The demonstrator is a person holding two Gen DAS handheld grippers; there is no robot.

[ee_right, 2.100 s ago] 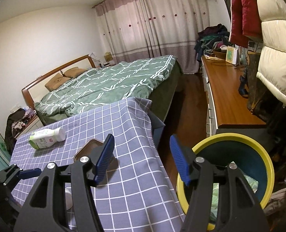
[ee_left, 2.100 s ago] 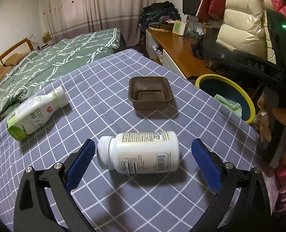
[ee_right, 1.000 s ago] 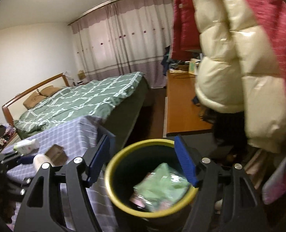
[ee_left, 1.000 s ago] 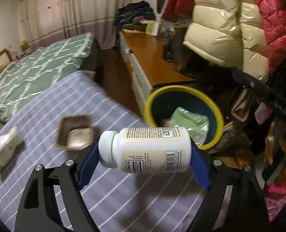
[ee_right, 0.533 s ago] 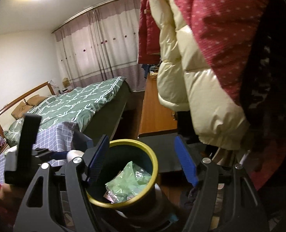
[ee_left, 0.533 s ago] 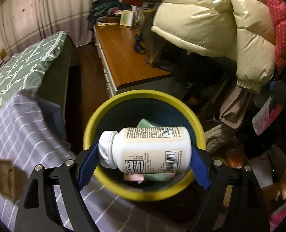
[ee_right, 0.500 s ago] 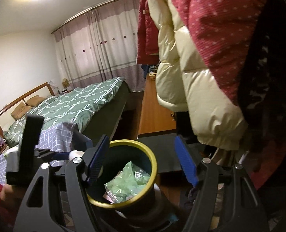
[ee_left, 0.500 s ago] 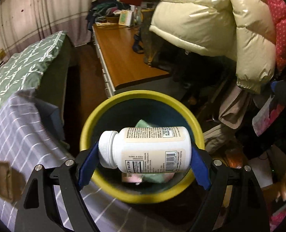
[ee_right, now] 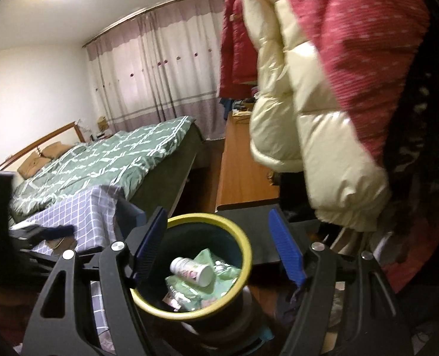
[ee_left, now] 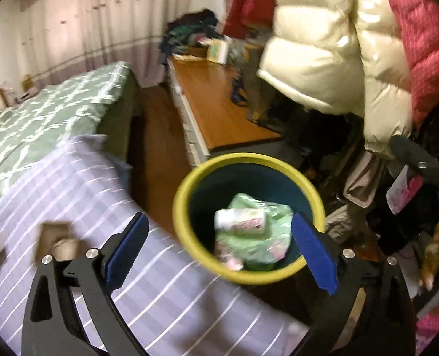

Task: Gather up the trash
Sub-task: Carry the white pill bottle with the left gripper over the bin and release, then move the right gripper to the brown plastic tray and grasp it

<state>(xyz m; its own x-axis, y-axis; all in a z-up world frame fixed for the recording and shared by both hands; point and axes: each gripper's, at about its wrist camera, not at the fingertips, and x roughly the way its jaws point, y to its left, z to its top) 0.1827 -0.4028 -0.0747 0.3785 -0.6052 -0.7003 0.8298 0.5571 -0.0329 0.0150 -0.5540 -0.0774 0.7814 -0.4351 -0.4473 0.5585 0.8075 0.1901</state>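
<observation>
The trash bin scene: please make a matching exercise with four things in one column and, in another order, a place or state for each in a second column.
Things:
1. white bottle
2. brown tray
3. left gripper
4. cream puffer jacket

Places or states:
A. hanging above the wooden desk
B. jaws opening, nothing between them
C. lying in the yellow-rimmed bin on green packaging
D. on the checked tablecloth

Pairs: 1-C, 2-D, 3-B, 4-A

Each camera sits behind its own tool's blue fingers. The left one tilts steeply down, close above the bin (ee_left: 314, 207), table (ee_left: 166, 302) to its left. The right one looks flatter, across the bed (ee_right: 124, 151). Both share the bin (ee_right: 244, 244), the bed and the coats.
</observation>
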